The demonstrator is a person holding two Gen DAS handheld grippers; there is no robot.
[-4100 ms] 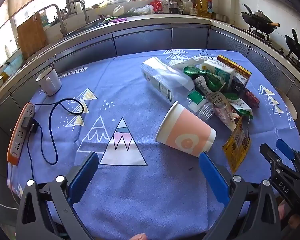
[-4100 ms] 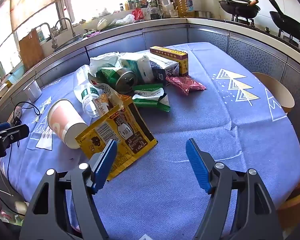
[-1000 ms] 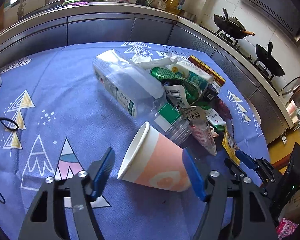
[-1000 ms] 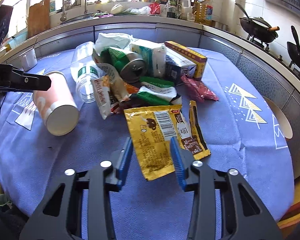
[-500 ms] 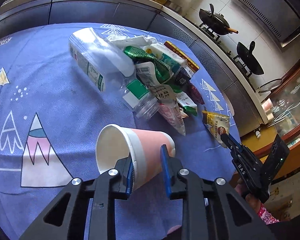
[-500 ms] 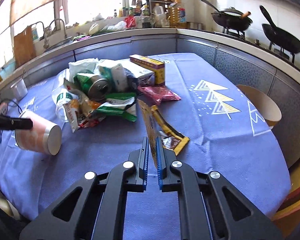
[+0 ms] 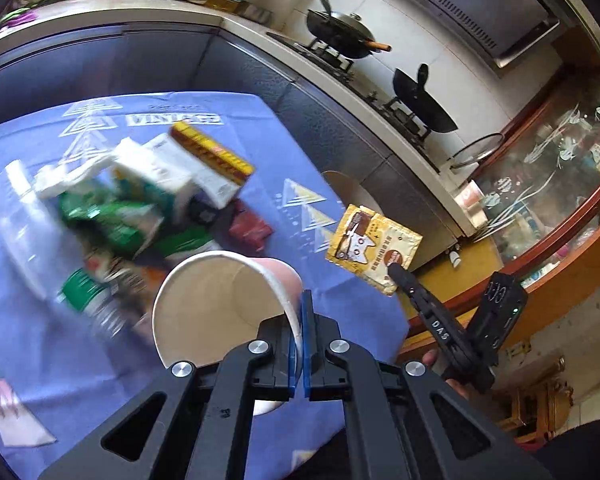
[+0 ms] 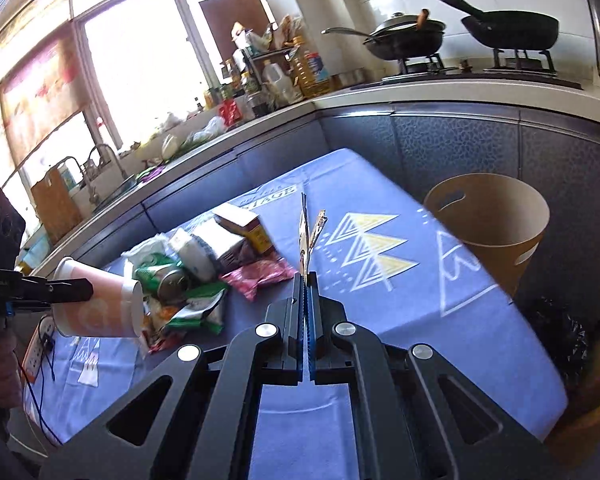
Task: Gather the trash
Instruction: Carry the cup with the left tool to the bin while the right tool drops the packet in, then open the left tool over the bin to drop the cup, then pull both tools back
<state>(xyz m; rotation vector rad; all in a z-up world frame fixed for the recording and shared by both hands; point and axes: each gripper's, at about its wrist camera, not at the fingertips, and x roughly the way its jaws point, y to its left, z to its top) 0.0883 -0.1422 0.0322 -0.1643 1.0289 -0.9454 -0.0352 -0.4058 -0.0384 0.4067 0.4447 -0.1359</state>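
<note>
The table [image 8: 440, 320] fills the middle of the kitchen, draped in a blue cloth with white and yellow triangles. Beside its right edge in the right wrist view stands a tan bin [image 8: 496, 240], mouth open, with a black bag [image 8: 556, 336] bunched on the floor next to it. On the cloth lies the pile of trash [image 8: 204, 268]: cartons, a green can, a red wrapper, a clear bottle, all jumbled and touching.

Now the cup [image 7: 220, 304], pink outside, white inside: it is up off the cloth, mouth toward the camera, and the left gripper [image 7: 299, 344] has just clamped down on its rim, blue pads pinching the wall.

Smallest, the yellow packet [image 7: 374, 248]: the right gripper [image 8: 305, 320] has just pinched shut on its bottom edge and holds it clear of the table, seen edge-on from its own camera.
</note>
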